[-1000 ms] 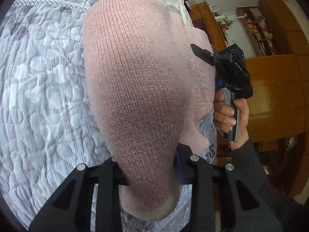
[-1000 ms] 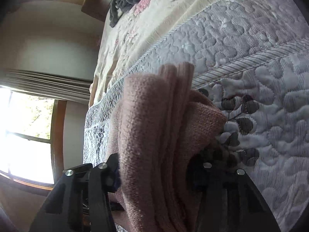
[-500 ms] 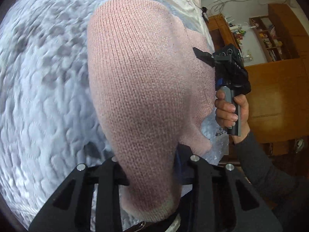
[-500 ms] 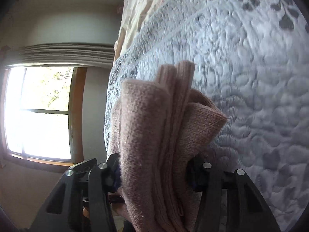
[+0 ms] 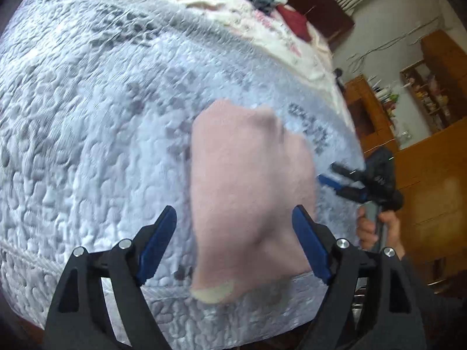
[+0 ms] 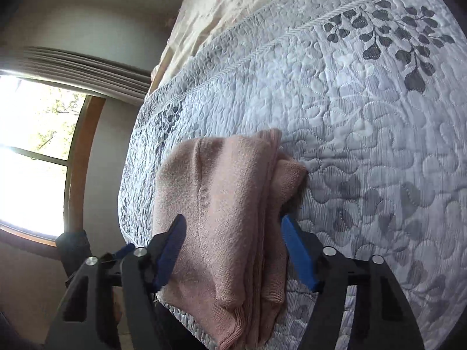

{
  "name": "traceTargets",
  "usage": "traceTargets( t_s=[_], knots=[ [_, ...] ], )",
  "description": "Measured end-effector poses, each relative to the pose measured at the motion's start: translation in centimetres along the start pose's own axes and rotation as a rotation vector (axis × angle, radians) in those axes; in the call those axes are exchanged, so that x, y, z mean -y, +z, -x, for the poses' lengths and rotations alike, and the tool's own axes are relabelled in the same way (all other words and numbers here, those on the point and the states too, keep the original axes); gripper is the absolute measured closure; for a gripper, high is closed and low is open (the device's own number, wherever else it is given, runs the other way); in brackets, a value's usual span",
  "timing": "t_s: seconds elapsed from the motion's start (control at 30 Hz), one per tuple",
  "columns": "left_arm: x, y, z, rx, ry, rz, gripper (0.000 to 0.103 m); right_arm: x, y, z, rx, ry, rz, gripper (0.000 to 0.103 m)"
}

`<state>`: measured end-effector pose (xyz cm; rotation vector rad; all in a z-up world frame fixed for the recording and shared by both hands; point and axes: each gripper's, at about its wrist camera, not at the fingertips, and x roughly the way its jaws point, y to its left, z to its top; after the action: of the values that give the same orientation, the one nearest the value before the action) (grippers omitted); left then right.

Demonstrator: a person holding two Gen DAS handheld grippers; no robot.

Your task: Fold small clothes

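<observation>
A bed covered by a pale grey quilted bedspread (image 5: 87, 116) with a leaf pattern fills both views. Near its front edge lies a folded pink knitted sweater (image 5: 248, 180), resting on the quilt.

In the left wrist view, the left tool (image 5: 233, 245) is released: its blue-padded fingers (image 5: 157, 242) stand wide apart on either side of the sweater, clear of the knit. To the right, the right tool (image 5: 335, 180) points at the sweater's far edge, held by a hand (image 5: 379, 227) in a dark sleeve. Wooden cabinets (image 5: 432, 145) stand beyond the bed.

In the right wrist view, a bright window (image 6: 32, 160) is at left. The sweater (image 6: 227, 204) shows several stacked layers, and this tool's fingers (image 6: 297, 250) are also spread, flanking the bundle; whether they brush it is unclear.

The knit looks soft, light and floppy, likely to sag or unfold if lifted by one layer. Pinching all layers at a folded edge or corner seems safest.
</observation>
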<state>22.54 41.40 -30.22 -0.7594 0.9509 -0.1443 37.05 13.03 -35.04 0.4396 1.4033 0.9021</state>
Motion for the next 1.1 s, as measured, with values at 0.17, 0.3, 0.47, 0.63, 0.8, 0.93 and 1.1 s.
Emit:
traceTargets(
  t_s=[0.17, 0.3, 0.47, 0.63, 0.8, 0.93, 1.1],
  knots=[
    [5.1, 2.3, -6.3, -0.083, -0.243, 0.012, 0.037, -0.4, -0.2, -1.9, 0.001, -0.035, -0.005, 0.093],
    [2.3, 0.8, -11.4, -0.207, -0.280, 0.115, 0.051, 3.5, -0.3, -2.3, 0.000, -0.133, -0.059, 0.093],
    [3.2, 3.0, -8.9, -0.159, -0.307, 0.083, 0.038, -0.2, -0.5, 0.7, 0.078, -0.160, 0.074, 0.088],
    [4.0, 5.5, -12.1, -0.215, -0.163, -0.025, 0.038, -2.6, -1.2, -1.9, -0.006, -0.197, 0.173, 0.085],
    [3.7, 5.7, -13.4, -0.260, -0.090, -0.056, 0.053, -1.2, -1.8, -2.1, -0.033, -0.260, 0.157, 0.094],
    [5.9, 3.4, -8.6, -0.228, -0.159, -0.151, 0.046, -4.3, -5.1, 0.0, -0.037, -0.242, 0.266, 0.091],
    [3.9, -0.3, -11.7, -0.290, 0.053, -0.207, 0.049, -1.3, -6.9, -2.7, -0.106, -0.329, 0.249, 0.103]
  ],
)
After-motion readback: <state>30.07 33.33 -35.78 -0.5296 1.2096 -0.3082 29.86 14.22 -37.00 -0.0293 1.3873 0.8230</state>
